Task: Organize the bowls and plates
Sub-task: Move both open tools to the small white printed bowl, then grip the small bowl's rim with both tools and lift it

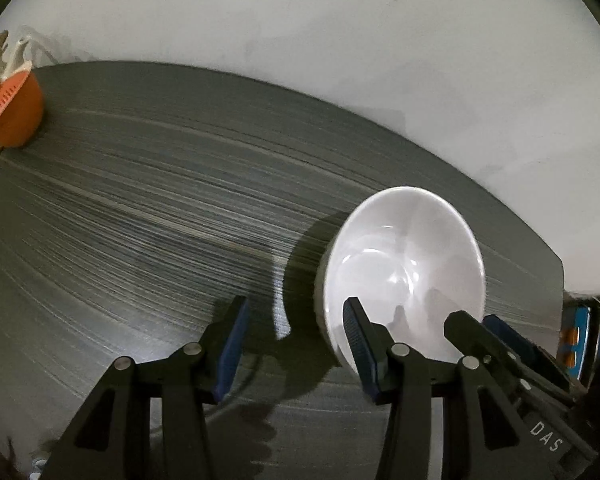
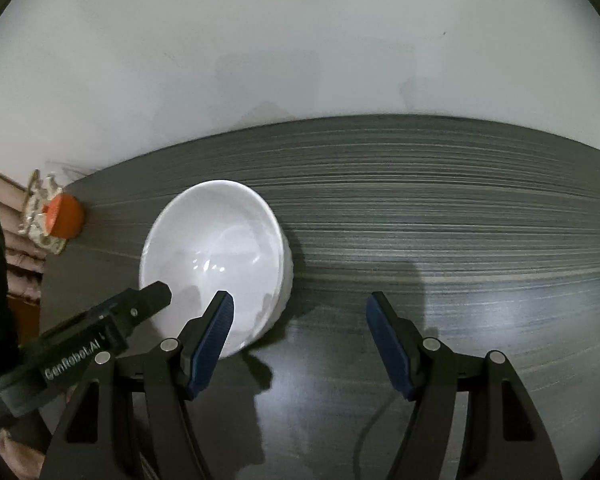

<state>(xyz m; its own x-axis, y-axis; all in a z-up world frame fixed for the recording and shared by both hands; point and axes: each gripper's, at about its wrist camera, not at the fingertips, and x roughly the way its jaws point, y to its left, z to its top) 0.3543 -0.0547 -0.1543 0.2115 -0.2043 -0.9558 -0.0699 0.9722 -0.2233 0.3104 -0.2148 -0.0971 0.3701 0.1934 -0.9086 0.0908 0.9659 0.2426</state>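
Over a dark grey wood-grain desk [image 1: 180, 200], the left gripper [image 1: 296, 344] tilts steeply down, jaws apart and empty. A glossy white ceramic bowl [image 1: 404, 264] sits upright between the two grippers, just off their inner fingers. The right gripper [image 2: 300, 340] also pitches down, jaws apart, holding nothing.

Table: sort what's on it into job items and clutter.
Job: white bowl; left gripper and right gripper, both open, holding nothing.
Clutter: orange container, crumpled wrapper behind it, grey table.
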